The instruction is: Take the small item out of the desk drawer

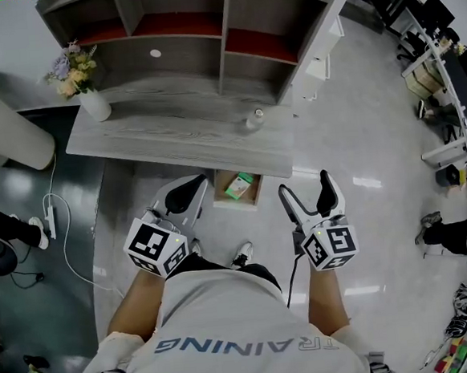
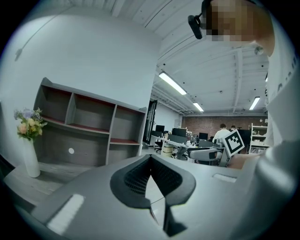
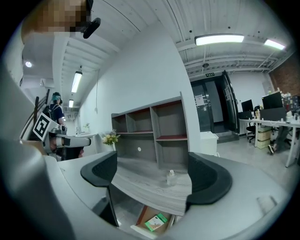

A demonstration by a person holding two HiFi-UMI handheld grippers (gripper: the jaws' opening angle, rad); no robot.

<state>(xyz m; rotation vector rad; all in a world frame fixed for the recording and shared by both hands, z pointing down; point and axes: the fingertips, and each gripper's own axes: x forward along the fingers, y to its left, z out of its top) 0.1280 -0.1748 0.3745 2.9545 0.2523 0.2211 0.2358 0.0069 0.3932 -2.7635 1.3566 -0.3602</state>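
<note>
Grey wood-grain desk [image 1: 173, 130] with a shelf unit [image 1: 181, 33] along its far side, seen from above in the head view. A vase of flowers [image 1: 91, 100] stands at the desk's far left and a small clear bottle [image 1: 253, 121] towards its right. Below the near edge a drawer [image 1: 243, 201] is pulled out, and a small green-and-white box [image 1: 238, 186] lies inside it. The left gripper [image 1: 192, 186] is just left of the drawer, the right gripper [image 1: 304, 184] just right of it (neither touches the drawer or the box).

Left gripper view: the left gripper [image 2: 151, 161] has its dark pads brought together, with nothing between them. Beyond them are the shelf unit and the vase at left, and office desks with seated people far to the right.

Right gripper view: the right gripper [image 3: 152, 176] has its jaws standing wide apart and empty. Through the gap appear the desk top with the bottle and, lower down, the open drawer with the box [image 3: 156, 222] resting in it, well apart from both pads.
</note>
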